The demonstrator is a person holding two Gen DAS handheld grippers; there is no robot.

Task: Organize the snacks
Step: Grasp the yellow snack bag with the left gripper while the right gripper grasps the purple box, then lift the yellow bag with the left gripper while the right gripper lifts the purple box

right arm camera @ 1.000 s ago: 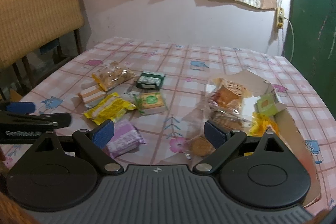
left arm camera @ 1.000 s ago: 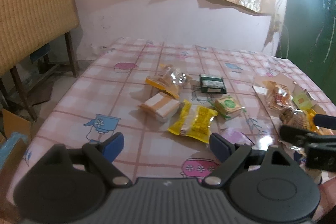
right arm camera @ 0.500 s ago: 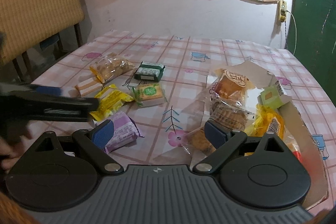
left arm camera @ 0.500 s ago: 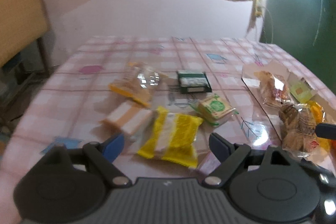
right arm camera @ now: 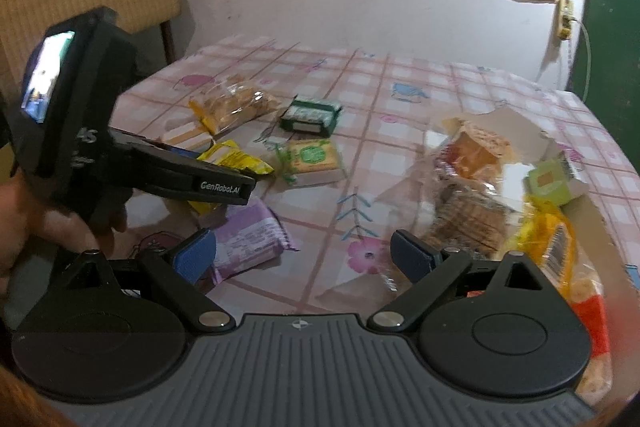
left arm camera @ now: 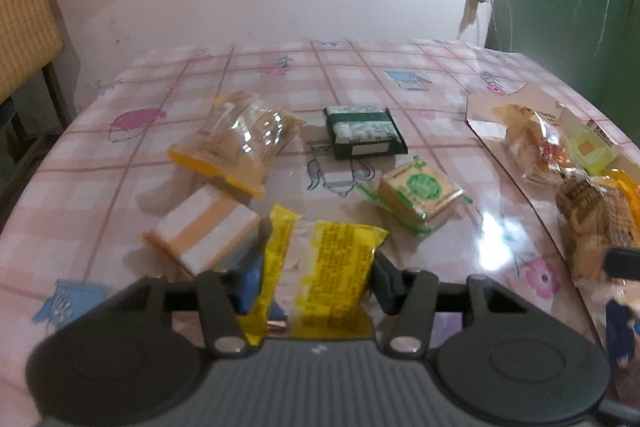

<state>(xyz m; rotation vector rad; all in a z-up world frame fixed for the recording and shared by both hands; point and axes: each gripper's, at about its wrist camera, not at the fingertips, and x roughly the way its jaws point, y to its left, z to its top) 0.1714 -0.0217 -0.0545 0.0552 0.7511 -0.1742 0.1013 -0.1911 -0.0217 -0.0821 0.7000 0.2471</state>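
Yellow snack packet [left arm camera: 320, 267] sits bottom centre of the left wrist view, left gripper [left arm camera: 314, 281] closing on it, pads at both edges, likely to move it to the cardboard tray [right arm camera: 516, 123] at right. Right gripper [right arm camera: 304, 255] hangs spread, empty.

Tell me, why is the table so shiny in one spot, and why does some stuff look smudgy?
Left wrist view: a lamp's white glare sits on the glossy tablecloth beside the green-label cracker pack; edges bend from the fisheye lens. Right wrist view: the clear-wrapped cakes and the red packet at the edge look smeared by motion blur; the room is dim.
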